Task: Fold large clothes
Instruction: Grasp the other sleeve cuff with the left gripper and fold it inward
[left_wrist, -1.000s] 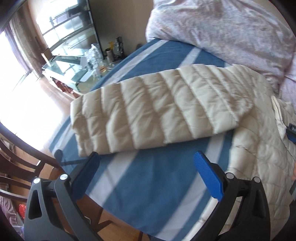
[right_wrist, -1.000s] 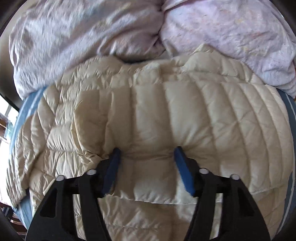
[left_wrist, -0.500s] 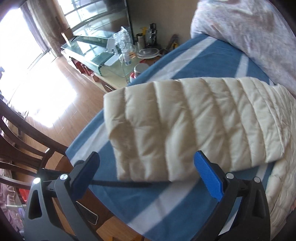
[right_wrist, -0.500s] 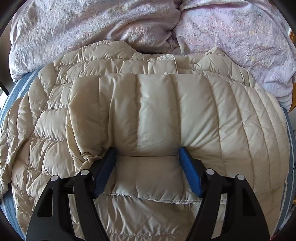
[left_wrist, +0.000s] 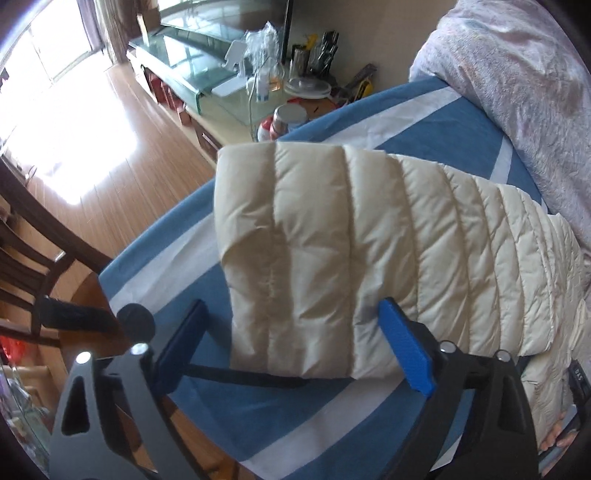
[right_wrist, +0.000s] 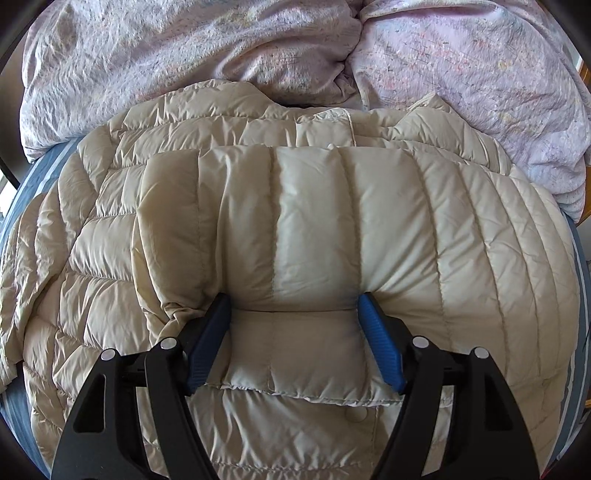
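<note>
A cream quilted puffer jacket (right_wrist: 103, 295) lies spread on a blue and white striped sheet (left_wrist: 424, 122). One sleeve (left_wrist: 314, 240) stretches flat across the sheet toward the bed's edge. My left gripper (left_wrist: 291, 314) straddles its cuff end and its jaws are closing. The left pad still stands clear of the fabric. The other sleeve (right_wrist: 314, 221) is folded over the jacket's body. There my right gripper (right_wrist: 293, 301) is shut on it, and the padding is pinched narrow between the blue pads.
A crumpled lilac duvet (right_wrist: 184, 55) is heaped behind the jacket. Past the bed's edge are a wooden floor, a dark wooden chair (left_wrist: 37, 240) and a glass stand (left_wrist: 192, 66) with bottles and jars. A person's fingertips (left_wrist: 554, 439) show at the lower right.
My left gripper has come down and across to the sleeve's cuff end, which now sits between its jaws, and the jaws have narrowed a little. The right gripper keeps its pinch on the folded sleeve.
</note>
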